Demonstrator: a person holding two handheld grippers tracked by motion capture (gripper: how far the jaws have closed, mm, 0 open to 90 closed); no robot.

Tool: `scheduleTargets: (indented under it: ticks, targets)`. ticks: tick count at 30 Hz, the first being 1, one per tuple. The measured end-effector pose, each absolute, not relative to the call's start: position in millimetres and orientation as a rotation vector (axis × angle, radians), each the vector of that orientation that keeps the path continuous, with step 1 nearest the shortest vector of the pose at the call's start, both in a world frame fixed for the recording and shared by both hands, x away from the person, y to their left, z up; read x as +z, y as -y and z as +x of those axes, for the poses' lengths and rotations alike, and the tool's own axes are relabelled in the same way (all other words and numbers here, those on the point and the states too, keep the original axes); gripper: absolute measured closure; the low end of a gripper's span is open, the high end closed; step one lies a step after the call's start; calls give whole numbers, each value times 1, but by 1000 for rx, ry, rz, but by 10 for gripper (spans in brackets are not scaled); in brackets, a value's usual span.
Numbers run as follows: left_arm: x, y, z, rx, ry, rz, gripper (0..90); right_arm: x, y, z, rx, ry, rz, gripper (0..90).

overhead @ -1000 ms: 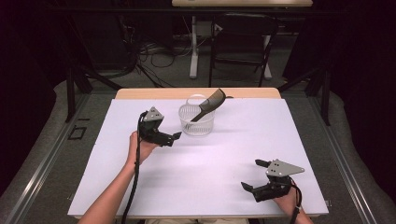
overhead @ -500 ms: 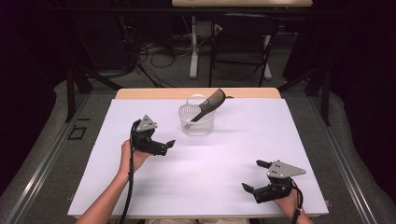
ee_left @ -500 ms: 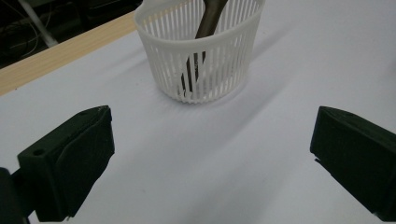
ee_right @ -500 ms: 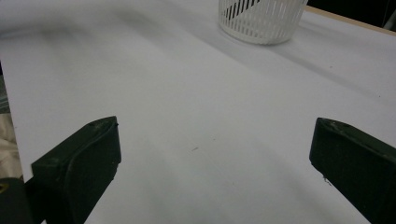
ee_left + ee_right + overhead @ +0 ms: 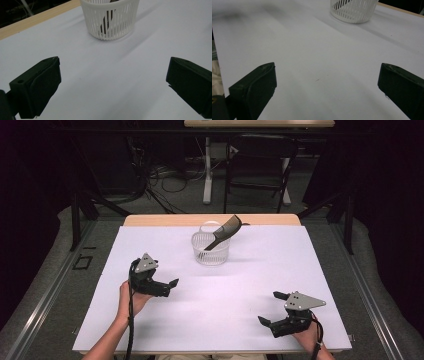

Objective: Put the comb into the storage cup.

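Both grippers (image 5: 167,286) (image 5: 274,309) gape wide — empty, near basket (image 5: 210,249).

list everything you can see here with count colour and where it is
basket: 1, white slatted, far middle of the table
comb: 1, dark, standing tilted in the basket, top leaning out over the rim
table: 1, white cover, wooden far edge
chair: 1, dark, on the floor beyond the table
left gripper: 1, black, jaws open, holding nothing, near left of the table
right gripper: 1, black, jaws open, holding nothing, near right corner
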State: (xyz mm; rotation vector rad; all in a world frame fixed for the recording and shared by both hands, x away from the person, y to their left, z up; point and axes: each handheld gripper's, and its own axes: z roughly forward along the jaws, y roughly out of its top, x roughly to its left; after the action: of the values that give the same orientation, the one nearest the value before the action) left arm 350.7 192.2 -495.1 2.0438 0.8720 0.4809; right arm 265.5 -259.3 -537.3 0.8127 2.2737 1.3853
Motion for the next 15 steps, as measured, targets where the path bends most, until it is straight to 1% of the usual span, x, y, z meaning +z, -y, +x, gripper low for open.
scheduleTargets:
  ticks: [15]
  targets:
    - [-507, -206, 322, 492, -891, 2055, 0, -537, 260, 265, 1380, -2271, 814, 17]
